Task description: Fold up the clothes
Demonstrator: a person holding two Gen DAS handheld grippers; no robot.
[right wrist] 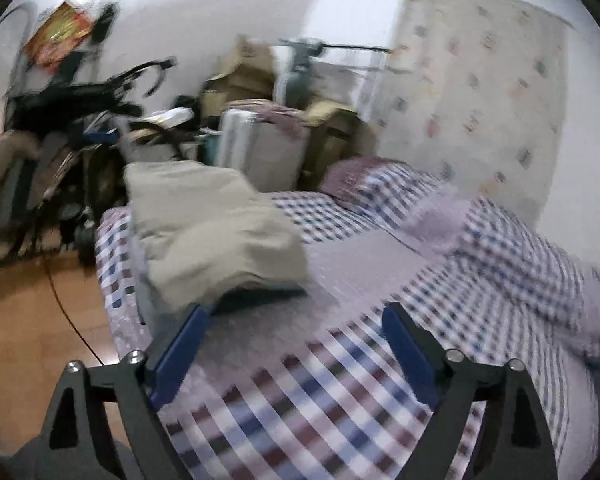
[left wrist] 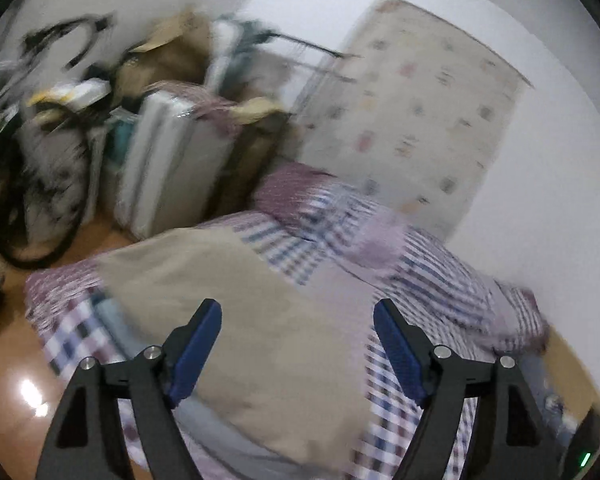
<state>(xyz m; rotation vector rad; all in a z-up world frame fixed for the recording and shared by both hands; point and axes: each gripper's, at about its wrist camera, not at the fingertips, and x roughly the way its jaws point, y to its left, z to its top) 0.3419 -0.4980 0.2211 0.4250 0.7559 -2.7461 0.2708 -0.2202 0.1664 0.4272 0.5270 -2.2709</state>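
A beige garment [left wrist: 236, 304] lies folded on the checked bedspread [left wrist: 428, 264]. In the left wrist view my left gripper [left wrist: 298, 312] hangs above the garment, its blue pads wide apart with nothing between them. In the right wrist view the same beige garment [right wrist: 216, 232] sits on the left part of the bed, ahead and left of my right gripper [right wrist: 294, 316]. That gripper is open over the checked bedspread [right wrist: 340, 380] and a grey cloth [right wrist: 268, 328] under the garment, and it holds nothing. Both pictures are blurred by motion.
Beyond the bed's foot stand a white appliance [left wrist: 172, 160], cardboard boxes [left wrist: 172, 56] and dark bags [right wrist: 72, 120] on the wooden floor [right wrist: 32, 312]. A patterned curtain [left wrist: 432, 100] hangs on the white wall. A pale lilac cloth [right wrist: 440, 220] lies on the bed to the right.
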